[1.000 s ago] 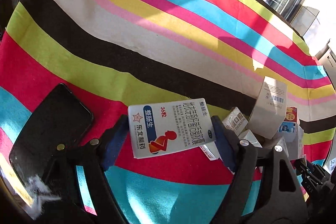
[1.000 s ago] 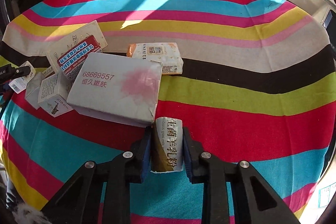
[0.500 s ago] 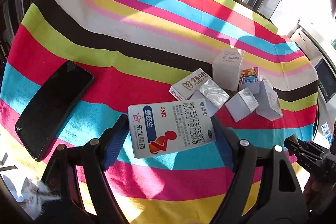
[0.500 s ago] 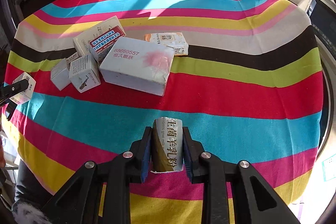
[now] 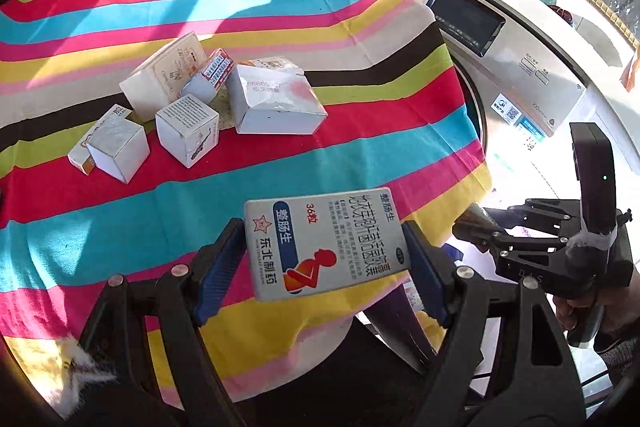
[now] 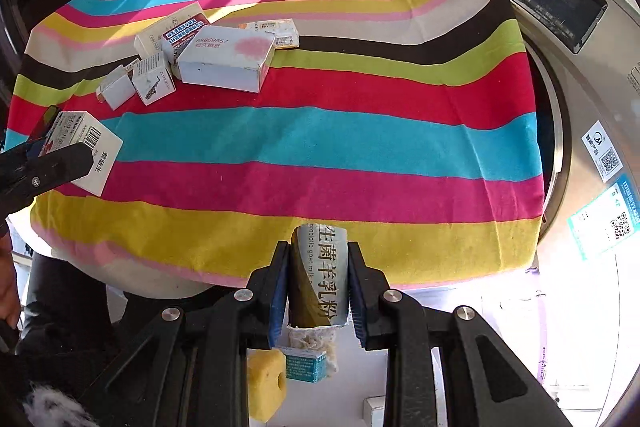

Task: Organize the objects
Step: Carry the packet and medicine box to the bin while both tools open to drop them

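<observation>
My left gripper is shut on a white medicine box with blue and red print, held in the air over the front right edge of the striped table. The box also shows in the right wrist view. My right gripper is shut on a grey goat-milk-powder packet, held past the table's front edge above a white surface. The right gripper shows in the left wrist view at the right. A cluster of white boxes lies on the table, seen too in the right wrist view.
A silver washing machine stands right of the table, also in the right wrist view. Below the right gripper lie a yellow sponge and a teal box on a white surface.
Both grippers have drawn back from the table with their loads and now hang past its front edge. The left view has swung right; the black phone is out of sight.
</observation>
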`<state>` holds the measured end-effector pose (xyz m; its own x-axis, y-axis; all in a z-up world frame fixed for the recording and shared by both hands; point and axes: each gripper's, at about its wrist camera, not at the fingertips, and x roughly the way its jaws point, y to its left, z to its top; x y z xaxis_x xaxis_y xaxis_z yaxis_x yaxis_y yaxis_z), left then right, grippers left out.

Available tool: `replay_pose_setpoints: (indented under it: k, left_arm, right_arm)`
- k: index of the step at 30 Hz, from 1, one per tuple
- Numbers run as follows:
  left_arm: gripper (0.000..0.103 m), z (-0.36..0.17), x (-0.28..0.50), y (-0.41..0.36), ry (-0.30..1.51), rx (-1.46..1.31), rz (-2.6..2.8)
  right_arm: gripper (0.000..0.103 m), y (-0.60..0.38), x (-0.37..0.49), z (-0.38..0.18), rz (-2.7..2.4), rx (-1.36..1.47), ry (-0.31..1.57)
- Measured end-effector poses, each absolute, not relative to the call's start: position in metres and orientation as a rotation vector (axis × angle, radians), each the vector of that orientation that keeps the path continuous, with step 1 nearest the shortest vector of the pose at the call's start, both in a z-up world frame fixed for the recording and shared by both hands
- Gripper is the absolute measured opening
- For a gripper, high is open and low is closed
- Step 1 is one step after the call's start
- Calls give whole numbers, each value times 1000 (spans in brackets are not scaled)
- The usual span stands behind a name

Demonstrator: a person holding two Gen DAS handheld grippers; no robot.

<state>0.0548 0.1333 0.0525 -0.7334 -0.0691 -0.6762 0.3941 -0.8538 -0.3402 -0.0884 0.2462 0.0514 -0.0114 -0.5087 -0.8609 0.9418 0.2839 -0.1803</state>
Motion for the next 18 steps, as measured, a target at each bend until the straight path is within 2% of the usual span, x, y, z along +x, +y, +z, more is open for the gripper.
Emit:
replay_pose_setpoints:
  k: [6,18]
  left_arm:
    - [80,52,18,188,559,1170,-2836]
    - [80,37,4,241,544,1378,-2963]
  right_arm:
    - [28,275,-140,35,-1362,684,1074]
    - [29,295,-182,29,-1482,816,1030]
